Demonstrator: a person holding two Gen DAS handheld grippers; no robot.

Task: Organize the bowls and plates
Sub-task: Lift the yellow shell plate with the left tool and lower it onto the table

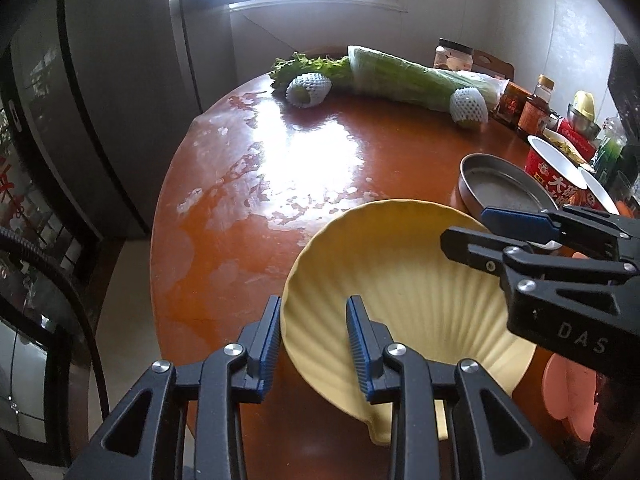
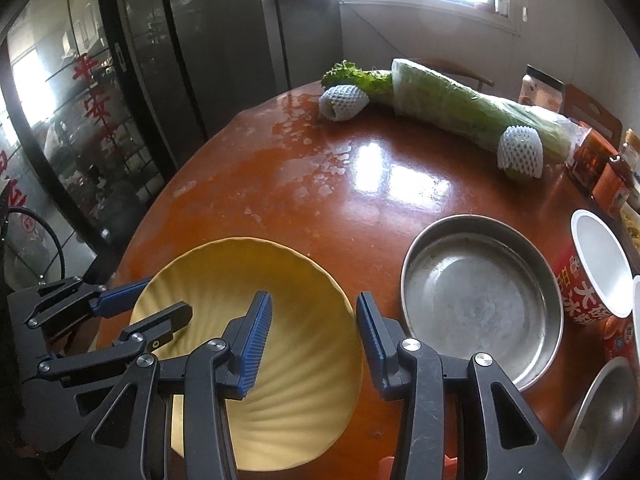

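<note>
A yellow shell-shaped ribbed plate (image 1: 400, 292) lies on the red-brown round table (image 1: 248, 184) near its front edge; it also shows in the right wrist view (image 2: 280, 300). My left gripper (image 1: 314, 344) is open, its jaws straddling the plate's left rim. My right gripper (image 2: 314, 340) is open, its jaws straddling the plate's right rim. A round steel pan (image 2: 480, 304) sits just right of the plate, and shows in the left wrist view (image 1: 500, 188). A steel bowl (image 2: 604, 412) is at the right edge.
A wrapped lettuce (image 2: 460, 108) and two foam-netted fruits (image 2: 344, 102) lie at the table's far side. A red instant-noodle cup (image 2: 596, 272), jars and bottles (image 1: 536, 104) crowd the right side. A pink mat (image 1: 572, 396) lies front right. A fridge (image 2: 192, 52) stands left.
</note>
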